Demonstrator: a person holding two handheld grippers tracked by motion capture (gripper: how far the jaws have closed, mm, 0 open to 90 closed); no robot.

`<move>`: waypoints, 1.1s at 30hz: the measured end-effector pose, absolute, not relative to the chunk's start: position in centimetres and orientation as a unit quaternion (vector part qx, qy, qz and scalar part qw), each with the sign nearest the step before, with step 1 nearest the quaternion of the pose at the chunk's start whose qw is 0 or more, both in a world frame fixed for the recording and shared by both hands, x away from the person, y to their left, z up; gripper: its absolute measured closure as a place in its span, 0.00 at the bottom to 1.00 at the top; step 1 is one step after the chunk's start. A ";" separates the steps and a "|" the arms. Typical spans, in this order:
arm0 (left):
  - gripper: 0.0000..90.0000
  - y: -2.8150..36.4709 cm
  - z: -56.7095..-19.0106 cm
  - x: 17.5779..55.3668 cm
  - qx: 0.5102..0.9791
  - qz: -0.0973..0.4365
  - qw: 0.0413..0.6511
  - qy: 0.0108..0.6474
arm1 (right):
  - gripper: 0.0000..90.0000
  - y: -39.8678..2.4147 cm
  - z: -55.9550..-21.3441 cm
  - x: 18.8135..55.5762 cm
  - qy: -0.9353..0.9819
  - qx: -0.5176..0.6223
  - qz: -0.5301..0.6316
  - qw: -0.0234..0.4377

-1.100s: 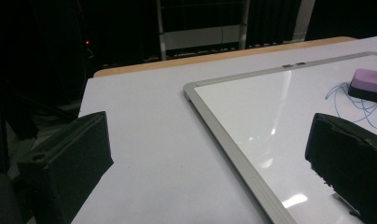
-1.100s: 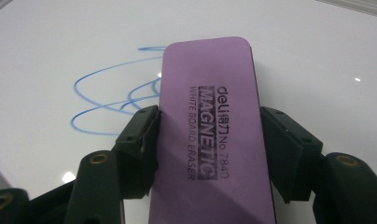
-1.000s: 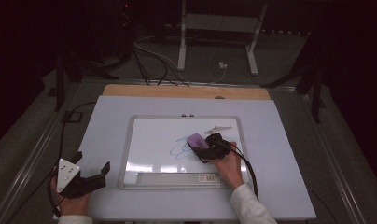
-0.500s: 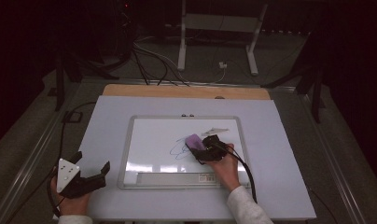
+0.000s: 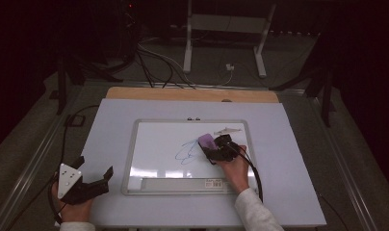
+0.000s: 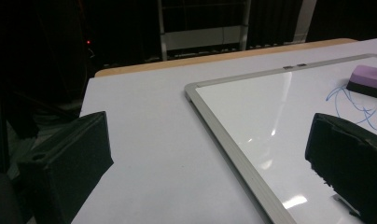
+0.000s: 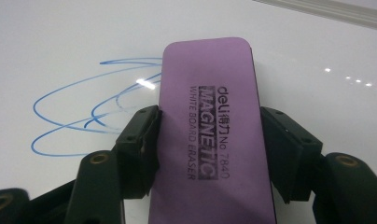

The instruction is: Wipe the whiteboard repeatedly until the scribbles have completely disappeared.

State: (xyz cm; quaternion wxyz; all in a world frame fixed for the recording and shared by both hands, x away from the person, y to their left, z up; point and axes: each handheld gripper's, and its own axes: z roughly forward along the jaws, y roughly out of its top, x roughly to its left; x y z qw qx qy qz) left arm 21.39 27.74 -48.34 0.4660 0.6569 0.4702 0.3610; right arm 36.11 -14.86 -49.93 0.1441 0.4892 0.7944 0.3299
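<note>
At the lower left of the high view, the left gripper (image 5: 94, 182) rests on the white table (image 5: 110, 120) just outside the whiteboard's (image 5: 159, 144) metal frame, its jaws spread wide with nothing between them. Right of centre on the board, the right gripper (image 5: 213, 150) has its jaws clamped on the long sides of a purple eraser (image 7: 214, 126), which lies flat on the white surface, touching the right end of a blue scribble (image 7: 84, 116)
</note>
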 end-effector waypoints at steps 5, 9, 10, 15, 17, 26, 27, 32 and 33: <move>0.01 27.7 -48.3 21.4 0.658 0.361 0.466 0.469 | 0.45 -13.5 -50.0 35.1 0.807 0.467 0.341 0.119; 0.01 27.7 -48.3 21.4 0.657 0.361 0.467 0.469 | 0.46 -12.6 -50.0 34.5 0.818 0.447 0.343 0.118; 0.01 27.7 -48.3 21.4 0.657 0.360 0.467 0.470 | 0.46 -12.7 -50.0 34.6 0.817 0.448 0.345 0.116; 0.01 27.8 -48.3 21.4 0.656 0.360 0.468 0.471 | 0.46 -13.9 -50.0 35.9 0.799 0.479 0.336 0.141; 0.01 27.8 -48.3 21.4 0.656 0.360 0.468 0.471 | 0.46 -14.7 -50.0 36.5 0.789 0.496 0.333 0.147; 0.01 27.6 -48.4 21.4 0.658 0.359 0.466 0.469 | 0.46 -13.7 -50.1 36.1 0.797 0.482 0.341 0.129; 0.01 27.6 -48.4 21.4 0.658 0.359 0.466 0.469 | 0.46 -12.9 -50.1 35.5 0.806 0.467 0.344 0.121; 0.01 27.7 -48.4 21.4 0.657 0.359 0.467 0.470 | 0.45 -11.7 -50.1 34.7 0.821 0.439 0.347 0.112; 0.01 27.7 -48.4 21.4 0.657 0.359 0.467 0.470 | 0.46 -11.7 -50.0 34.7 0.822 0.437 0.346 0.114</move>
